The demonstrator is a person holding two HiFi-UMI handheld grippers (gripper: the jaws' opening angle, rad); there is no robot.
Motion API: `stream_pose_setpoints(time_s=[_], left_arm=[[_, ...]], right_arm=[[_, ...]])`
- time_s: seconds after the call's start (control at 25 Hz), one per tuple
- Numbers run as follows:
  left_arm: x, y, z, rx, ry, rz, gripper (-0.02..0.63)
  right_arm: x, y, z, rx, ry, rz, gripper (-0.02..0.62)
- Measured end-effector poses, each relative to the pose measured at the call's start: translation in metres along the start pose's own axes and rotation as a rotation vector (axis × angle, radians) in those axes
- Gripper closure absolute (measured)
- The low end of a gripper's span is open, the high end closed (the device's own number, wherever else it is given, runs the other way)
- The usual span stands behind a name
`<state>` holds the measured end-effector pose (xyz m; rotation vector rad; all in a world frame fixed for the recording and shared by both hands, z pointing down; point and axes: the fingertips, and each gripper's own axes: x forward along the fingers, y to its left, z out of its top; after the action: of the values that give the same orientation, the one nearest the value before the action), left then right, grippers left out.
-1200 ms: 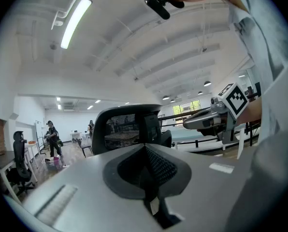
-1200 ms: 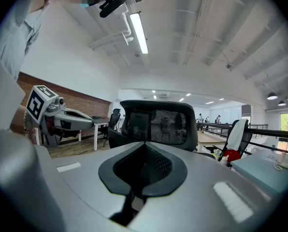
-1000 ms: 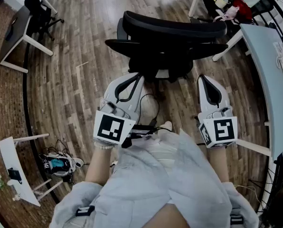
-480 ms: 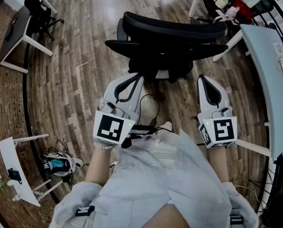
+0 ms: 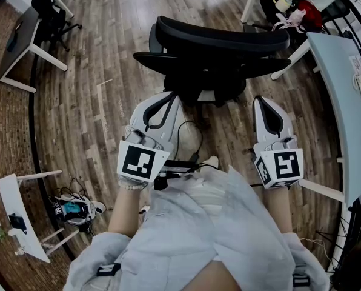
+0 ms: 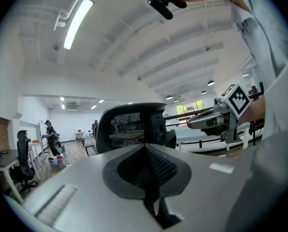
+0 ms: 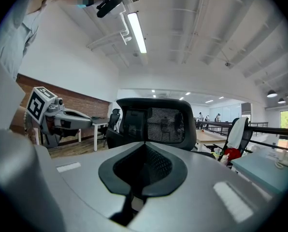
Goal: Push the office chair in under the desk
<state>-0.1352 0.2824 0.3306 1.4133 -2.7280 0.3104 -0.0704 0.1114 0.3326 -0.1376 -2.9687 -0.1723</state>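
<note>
Wooden floor [image 5: 108, 102] is spreading all around, and a black office chair [image 5: 220, 47] is standing on it, left of the desk [image 5: 344, 96]. Near it, the left gripper [image 5: 166, 99] and the right gripper [image 5: 262, 102] are pointing at the chair, jaws together, holding nothing.

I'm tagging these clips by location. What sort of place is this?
Most likely an open-plan office: a black mesh office chair stands on a wood-plank floor, a pale-topped desk is beside it, and a ceiling strip light hangs overhead.
</note>
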Motion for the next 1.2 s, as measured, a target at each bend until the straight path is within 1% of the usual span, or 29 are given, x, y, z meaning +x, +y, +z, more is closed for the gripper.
stream_pose_setpoints(time_s=[0.16,0.24,0.32,0.4,0.48,0.6,0.72,0.96,1.04,1.2], left_arm=[[0.005,0.007,-0.002,0.029,0.005,0.001,0.601],[0.009,0.012,-0.002,0.075,-0.015,-0.004,0.601],[0.014,0.017,-0.003,0.123,-0.013,-0.001,0.6],[0.018,0.023,-0.007,0.16,0.015,0.008,0.598],[0.023,0.029,-0.012,0.183,0.047,0.017,0.591],[0.031,0.037,-0.015,0.223,0.084,0.02,0.552],[0.041,0.047,-0.02,0.295,0.119,0.013,0.51],[0.061,0.07,-0.038,0.455,0.252,-0.008,0.447],[0.065,0.078,-0.043,0.508,0.292,-0.021,0.436],[0.074,0.086,-0.052,0.602,0.361,-0.074,0.43]], right_arm=[[0.004,-0.01,-0.002,-0.043,0.011,-0.005,0.588],[0.007,-0.016,-0.004,-0.075,0.023,-0.01,0.584],[0.01,-0.022,-0.006,-0.118,0.038,-0.012,0.581],[0.015,-0.028,-0.008,-0.168,0.055,-0.009,0.569],[0.02,-0.034,-0.01,-0.212,0.072,-0.004,0.54],[0.027,-0.046,-0.012,-0.257,0.093,0.005,0.501],[0.032,-0.058,-0.021,-0.32,0.14,0.025,0.452],[0.052,-0.085,-0.036,-0.494,0.239,0.069,0.374],[0.06,-0.094,-0.038,-0.55,0.275,0.085,0.356],[0.074,-0.11,-0.044,-0.656,0.344,0.121,0.345]])
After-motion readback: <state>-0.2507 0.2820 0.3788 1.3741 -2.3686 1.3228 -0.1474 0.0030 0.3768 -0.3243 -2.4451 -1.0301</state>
